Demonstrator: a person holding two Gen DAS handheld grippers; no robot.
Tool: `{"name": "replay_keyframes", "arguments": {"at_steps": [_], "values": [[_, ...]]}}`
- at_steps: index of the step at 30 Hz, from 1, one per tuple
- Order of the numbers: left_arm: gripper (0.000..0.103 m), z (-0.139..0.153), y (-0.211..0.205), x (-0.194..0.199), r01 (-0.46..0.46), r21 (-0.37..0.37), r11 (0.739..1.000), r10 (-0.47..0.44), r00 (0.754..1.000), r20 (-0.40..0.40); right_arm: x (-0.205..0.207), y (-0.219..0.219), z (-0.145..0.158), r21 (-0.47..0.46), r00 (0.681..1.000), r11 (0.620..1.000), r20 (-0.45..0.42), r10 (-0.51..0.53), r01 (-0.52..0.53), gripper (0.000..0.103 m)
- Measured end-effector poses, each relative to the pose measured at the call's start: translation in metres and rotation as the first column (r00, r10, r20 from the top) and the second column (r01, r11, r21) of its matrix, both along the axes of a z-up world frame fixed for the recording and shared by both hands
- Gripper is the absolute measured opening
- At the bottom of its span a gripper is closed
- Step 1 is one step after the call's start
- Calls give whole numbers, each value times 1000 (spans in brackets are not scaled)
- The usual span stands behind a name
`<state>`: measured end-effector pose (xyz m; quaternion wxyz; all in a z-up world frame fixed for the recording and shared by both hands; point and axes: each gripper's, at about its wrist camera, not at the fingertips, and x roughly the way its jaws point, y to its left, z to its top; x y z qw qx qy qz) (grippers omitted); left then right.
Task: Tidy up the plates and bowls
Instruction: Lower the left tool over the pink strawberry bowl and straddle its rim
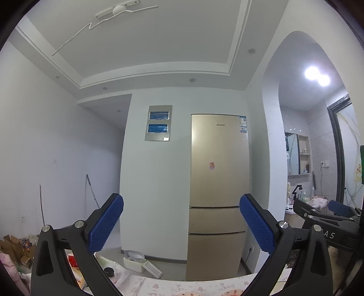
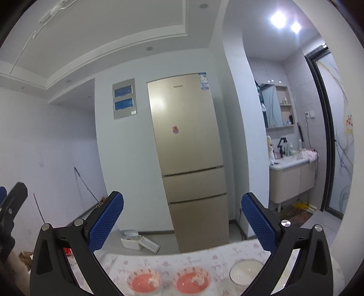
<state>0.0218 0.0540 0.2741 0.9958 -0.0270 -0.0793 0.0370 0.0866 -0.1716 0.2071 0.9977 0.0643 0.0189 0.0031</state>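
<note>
Bowls: two pink bowls (image 2: pixel 144 281) (image 2: pixel 191 280) and a white bowl (image 2: pixel 245 271) on the counter (image 2: pixel 182 257) beneath the right tool (image 2: pixel 182 224). Both tools, left tool (image 1: pixel 181 224) included, gape wide, empty. Gold refrigerator (image 2: pixel 188 145) ahead; its lettering is unreadable.

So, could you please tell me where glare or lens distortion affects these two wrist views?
Left wrist view: ceiling lights blow out at upper right, and the fisheye bends the walls. Right wrist view: the same lights flare, the fridge leans and carries a soft sheen, and the pink bowls sit slightly blurred near the bottom edge.
</note>
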Motion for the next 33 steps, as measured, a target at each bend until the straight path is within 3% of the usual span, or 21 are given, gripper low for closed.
{"name": "replay_keyframes", "arguments": {"at_steps": [3, 8, 15, 25, 31, 33], "values": [[103, -6, 5, 17, -30, -11, 999, 30, 998, -51, 9, 5, -5, 12, 999, 999, -4, 43, -43, 103], [103, -48, 20, 59, -14, -50, 999, 4, 980, -198, 36, 12, -38, 40, 993, 994, -64, 103, -101, 103], [103, -95, 31, 120, -39, -69, 997, 10, 925, -380, 94, 26, -89, 31, 959, 988, -236, 155, -151, 103], [102, -143, 38, 195, -73, -72, 995, 16, 803, -596, 147, 30, -138, 128, 874, 966, -413, 258, -225, 100], [82, -180, 41, 225, -23, -188, 982, -120, 693, -711, 169, 33, -161, 209, 804, 943, -495, 330, -258, 87], [74, -191, 42, 235, -26, -199, 980, -132, 667, -733, 177, 37, -170, 217, 780, 940, -527, 339, -262, 79]]}}
